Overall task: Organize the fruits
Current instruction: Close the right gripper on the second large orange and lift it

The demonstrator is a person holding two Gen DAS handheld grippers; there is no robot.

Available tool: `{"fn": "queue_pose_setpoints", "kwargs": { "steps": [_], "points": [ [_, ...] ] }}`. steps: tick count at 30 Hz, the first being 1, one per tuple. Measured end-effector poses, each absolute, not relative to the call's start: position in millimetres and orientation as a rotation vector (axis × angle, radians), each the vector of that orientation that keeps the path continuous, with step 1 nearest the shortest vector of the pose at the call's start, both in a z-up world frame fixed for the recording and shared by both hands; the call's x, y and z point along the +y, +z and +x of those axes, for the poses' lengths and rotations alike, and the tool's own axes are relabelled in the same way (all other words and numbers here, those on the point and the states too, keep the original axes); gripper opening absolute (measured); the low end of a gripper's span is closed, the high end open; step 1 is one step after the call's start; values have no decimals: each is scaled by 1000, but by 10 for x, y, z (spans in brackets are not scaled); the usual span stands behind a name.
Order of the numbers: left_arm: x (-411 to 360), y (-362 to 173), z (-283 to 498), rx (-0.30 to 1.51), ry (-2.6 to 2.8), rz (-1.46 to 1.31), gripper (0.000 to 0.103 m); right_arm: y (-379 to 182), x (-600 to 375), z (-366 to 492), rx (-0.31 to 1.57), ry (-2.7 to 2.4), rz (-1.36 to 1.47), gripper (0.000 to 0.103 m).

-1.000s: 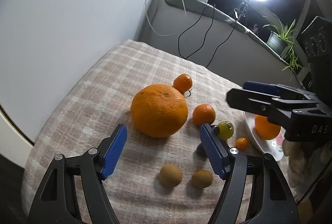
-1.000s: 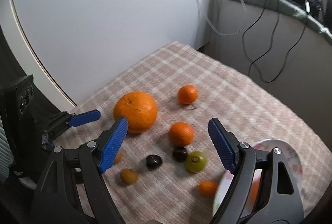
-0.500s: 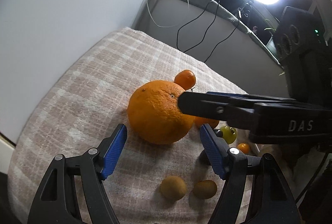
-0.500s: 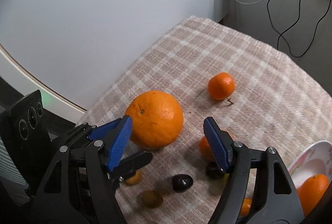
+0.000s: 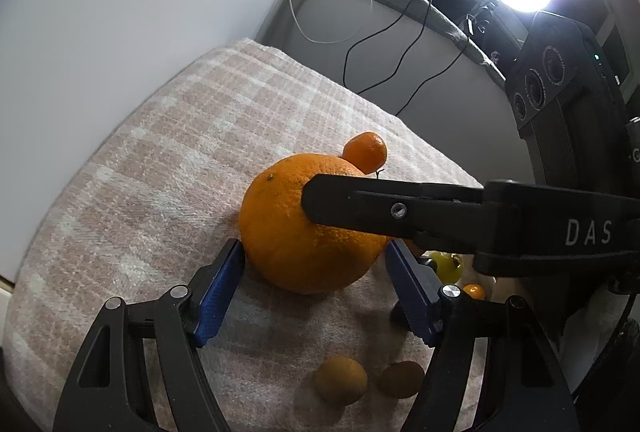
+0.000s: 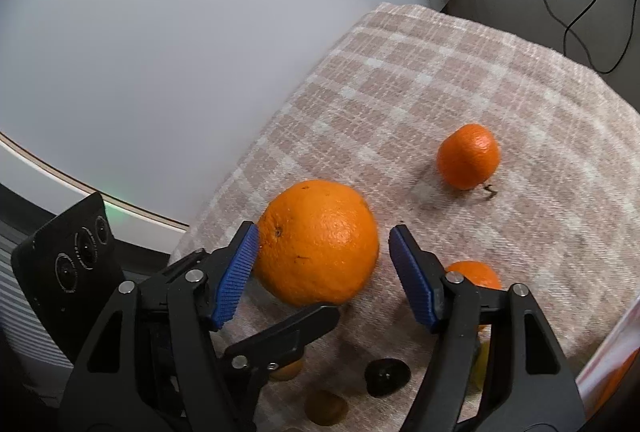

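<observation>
Now the big orange (image 6: pixel 318 242) sat on the checked cloth (image 6: pixel 440 79) between the closing blue pads of the right hand-held gripper (image 6: pixel 320 272), not yet pinched; the left hand-held gripper (image 5: pixel 314 286) stood released around it. Its pitted skin glowed bright.

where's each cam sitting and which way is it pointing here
Left wrist: rides the left gripper, looking down along its blue fingers at the big orange on the checked cloth; the right gripper's black finger crosses that view.
Right wrist: rides the right gripper, angled down at the same orange between its closing jaws; the left gripper shows at lower left.
Shared: big orange, small mandarin, cloth, both grippers.
</observation>
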State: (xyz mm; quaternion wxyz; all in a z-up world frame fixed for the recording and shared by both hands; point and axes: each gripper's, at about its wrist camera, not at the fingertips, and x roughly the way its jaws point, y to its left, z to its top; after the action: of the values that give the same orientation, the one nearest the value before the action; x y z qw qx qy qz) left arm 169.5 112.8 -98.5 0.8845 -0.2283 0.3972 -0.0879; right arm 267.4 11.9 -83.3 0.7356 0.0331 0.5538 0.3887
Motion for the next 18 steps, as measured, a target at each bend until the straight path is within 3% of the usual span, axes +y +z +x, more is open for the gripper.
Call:
{"fn": "queue_pose_setpoints", "kwargs": {
  "steps": [18],
  "points": [
    [983, -801, 1575, 784, -165, -424, 71, -600, 36, 2523, 1167, 865, 89, 65]
  ]
}}
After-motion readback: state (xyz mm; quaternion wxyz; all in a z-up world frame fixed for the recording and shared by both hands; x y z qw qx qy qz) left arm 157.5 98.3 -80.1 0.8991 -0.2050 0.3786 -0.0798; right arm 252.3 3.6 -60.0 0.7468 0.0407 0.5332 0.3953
